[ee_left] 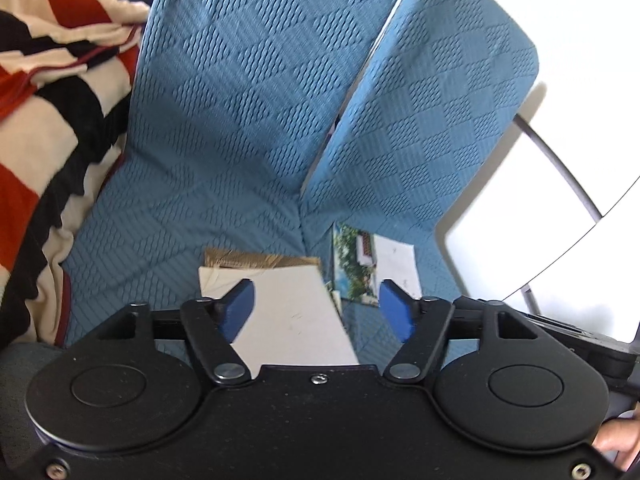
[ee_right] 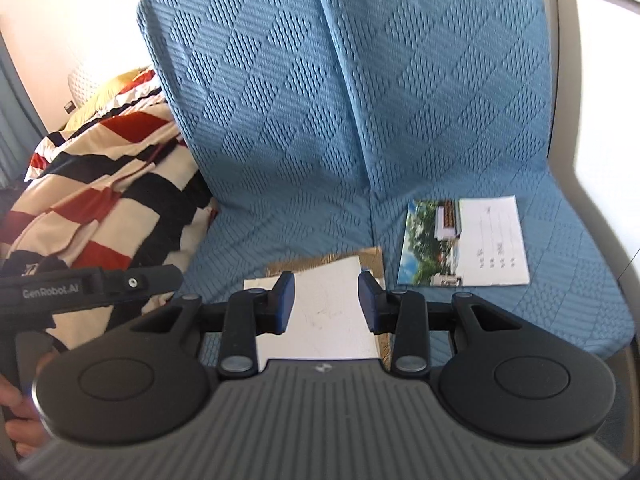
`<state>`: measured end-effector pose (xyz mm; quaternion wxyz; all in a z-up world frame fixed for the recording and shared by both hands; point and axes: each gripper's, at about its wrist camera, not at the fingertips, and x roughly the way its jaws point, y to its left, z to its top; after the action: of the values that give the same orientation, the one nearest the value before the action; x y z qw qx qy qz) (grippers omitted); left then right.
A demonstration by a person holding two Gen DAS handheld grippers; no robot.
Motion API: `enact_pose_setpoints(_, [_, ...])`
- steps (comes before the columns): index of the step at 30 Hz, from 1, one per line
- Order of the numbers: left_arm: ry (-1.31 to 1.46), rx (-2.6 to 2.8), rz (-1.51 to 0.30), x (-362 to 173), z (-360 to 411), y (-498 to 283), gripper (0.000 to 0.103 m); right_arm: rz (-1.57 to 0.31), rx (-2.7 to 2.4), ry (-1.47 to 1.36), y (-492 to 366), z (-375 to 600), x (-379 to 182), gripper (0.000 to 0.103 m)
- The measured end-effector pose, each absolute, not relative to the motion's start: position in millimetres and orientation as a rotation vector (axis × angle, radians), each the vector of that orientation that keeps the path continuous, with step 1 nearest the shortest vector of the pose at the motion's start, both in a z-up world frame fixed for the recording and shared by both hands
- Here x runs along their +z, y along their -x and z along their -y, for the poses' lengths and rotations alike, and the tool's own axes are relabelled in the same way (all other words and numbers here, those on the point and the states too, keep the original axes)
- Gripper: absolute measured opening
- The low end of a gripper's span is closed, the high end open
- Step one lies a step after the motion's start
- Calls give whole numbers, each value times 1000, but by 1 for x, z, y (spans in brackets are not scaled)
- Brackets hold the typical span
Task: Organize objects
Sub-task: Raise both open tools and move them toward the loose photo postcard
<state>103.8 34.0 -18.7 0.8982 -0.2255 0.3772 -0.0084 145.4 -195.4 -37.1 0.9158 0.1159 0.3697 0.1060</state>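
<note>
From the left wrist, the left gripper (ee_left: 316, 304) stands wide open, holding nothing, over a white card (ee_left: 296, 320) on the blue sofa cover (ee_left: 240, 120); the card's near edge is hidden beneath the gripper body. From the right wrist, the right gripper (ee_right: 326, 300) is spread moderately, empty, above the same white card (ee_right: 328, 312), with a postcard (ee_right: 464, 240) lying flat to its right.

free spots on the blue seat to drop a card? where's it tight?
Bare seat cover lies between the striped blanket and the white card stack. A narrower strip runs along the seat's right edge, past the photo postcard. It is crowded at front centre: the stack sits under both open claws, left claw and right claw, with the postcard close beside.
</note>
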Motion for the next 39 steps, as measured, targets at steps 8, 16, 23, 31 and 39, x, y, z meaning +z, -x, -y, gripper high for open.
enact_pose_setpoints(8, [409, 0, -745, 4, -19, -93, 89, -725, 177, -224, -122, 210, -13, 39])
enact_pose_setpoints(16, [368, 24, -723, 3, -2, -81, 98, -725, 120, -183, -106, 217, -21, 88])
enact_pose_setpoints(23, [357, -1, -711, 2, 10, -83, 99, -752, 99, -147, -105, 219, -34, 94])
enact_pose_setpoints(31, [359, 0, -714, -1, 17, -88, 99, -751, 91, -167, -104, 228, -33, 94])
enact_pose_setpoints(39, [356, 12, -734, -5, 30, -97, 99, -750, 112, -175, -104, 240, -35, 94])
